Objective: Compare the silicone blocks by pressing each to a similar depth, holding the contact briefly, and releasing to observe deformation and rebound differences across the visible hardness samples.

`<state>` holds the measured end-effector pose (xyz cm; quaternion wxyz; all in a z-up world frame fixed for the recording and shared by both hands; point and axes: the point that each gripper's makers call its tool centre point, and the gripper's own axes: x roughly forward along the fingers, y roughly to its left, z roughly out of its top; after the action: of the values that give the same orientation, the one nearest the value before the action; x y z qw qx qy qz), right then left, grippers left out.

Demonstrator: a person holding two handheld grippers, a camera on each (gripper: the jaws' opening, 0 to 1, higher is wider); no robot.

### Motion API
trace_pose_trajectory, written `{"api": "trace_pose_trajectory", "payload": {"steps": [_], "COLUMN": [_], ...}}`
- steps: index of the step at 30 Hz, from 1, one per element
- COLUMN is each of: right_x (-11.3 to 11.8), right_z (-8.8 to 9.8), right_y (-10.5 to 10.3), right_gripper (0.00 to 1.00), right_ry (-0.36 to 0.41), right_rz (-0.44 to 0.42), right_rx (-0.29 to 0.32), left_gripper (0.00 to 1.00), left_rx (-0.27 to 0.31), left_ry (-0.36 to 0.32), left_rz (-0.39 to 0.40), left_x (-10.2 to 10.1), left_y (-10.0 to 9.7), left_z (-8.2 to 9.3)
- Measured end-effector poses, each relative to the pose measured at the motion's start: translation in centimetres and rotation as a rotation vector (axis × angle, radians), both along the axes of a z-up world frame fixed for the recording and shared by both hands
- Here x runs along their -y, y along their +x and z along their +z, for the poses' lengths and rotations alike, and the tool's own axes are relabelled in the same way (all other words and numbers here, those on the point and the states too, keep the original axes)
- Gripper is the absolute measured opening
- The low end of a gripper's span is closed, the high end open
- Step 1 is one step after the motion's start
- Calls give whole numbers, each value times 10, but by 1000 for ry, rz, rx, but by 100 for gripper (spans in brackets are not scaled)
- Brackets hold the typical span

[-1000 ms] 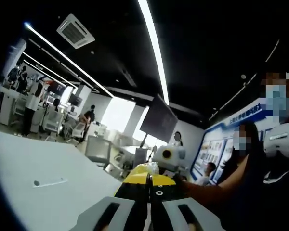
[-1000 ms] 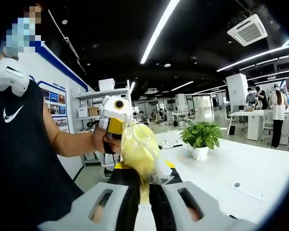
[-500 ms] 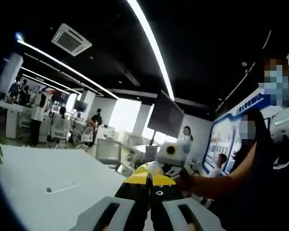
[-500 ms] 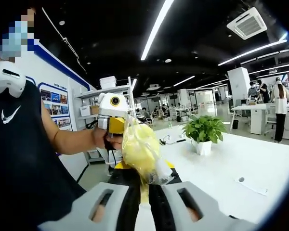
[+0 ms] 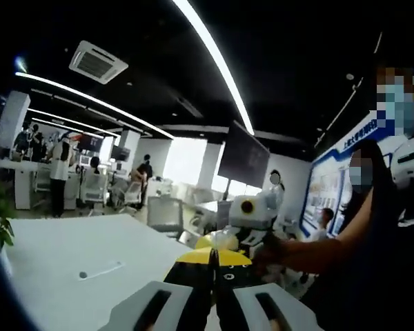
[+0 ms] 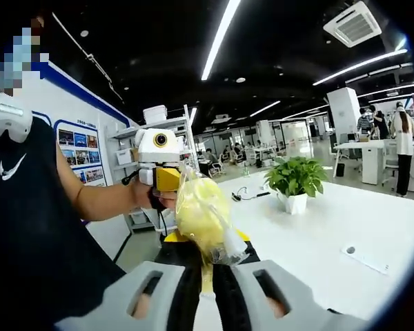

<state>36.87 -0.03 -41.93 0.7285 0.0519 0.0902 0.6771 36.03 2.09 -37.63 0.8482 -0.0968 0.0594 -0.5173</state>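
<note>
In the right gripper view my right gripper [image 6: 205,254] is shut on a soft yellow piece in a clear plastic bag [image 6: 201,217], which rises upright from the jaws. Behind the bag, the left gripper [image 6: 165,179] is held up in a person's hand, close to the bag's top edge. In the left gripper view my left gripper [image 5: 214,259] has its jaws pressed together; I cannot tell whether anything is between them. Just past its tips the yellow bag [image 5: 216,241] shows beside the right gripper [image 5: 247,217]. Both grippers are raised in the air, facing each other.
A white table [image 6: 317,234] lies below with a potted plant [image 6: 295,181] and a small white strip [image 6: 363,259], which also appears in the other view [image 5: 100,269]. A person's arm [image 5: 310,252] and dark shirt [image 6: 27,227] are close. Desks, shelves and people stand farther back.
Both cameras have swung a little, so the room has shifted in each view. The right gripper's hold on the yellow bag is unchanged and the left jaws stay shut.
</note>
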Motion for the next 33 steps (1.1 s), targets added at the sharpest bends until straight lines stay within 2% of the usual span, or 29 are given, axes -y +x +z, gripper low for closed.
{"api": "trace_pose_trajectory", "payload": {"steps": [5, 6, 13, 20, 26, 33], "right_x": [0, 0, 1, -1, -6, -9], "right_z": [-1, -1, 0, 2, -7, -1], "right_y": [2, 1, 1, 5, 9, 12], "right_gripper": [0, 0, 0, 0, 0, 0], "right_ry": [-4, 0, -6, -5, -12, -11], "right_rz": [-3, 0, -2, -1, 8, 3], "right_rx": [-3, -6, -4, -29, -46, -30], "left_gripper": [0, 0, 0, 0, 0, 0], "left_rx": [23, 40, 10, 34, 31, 36], "left_ry": [28, 36, 29, 35, 63, 47], "left_rz": [20, 3, 23, 23, 33, 37], "left_x": [1, 2, 1, 0, -3, -6], "left_y": [1, -1, 2, 5, 9, 14], "left_z": [-1, -1, 0, 3, -5, 0]}}
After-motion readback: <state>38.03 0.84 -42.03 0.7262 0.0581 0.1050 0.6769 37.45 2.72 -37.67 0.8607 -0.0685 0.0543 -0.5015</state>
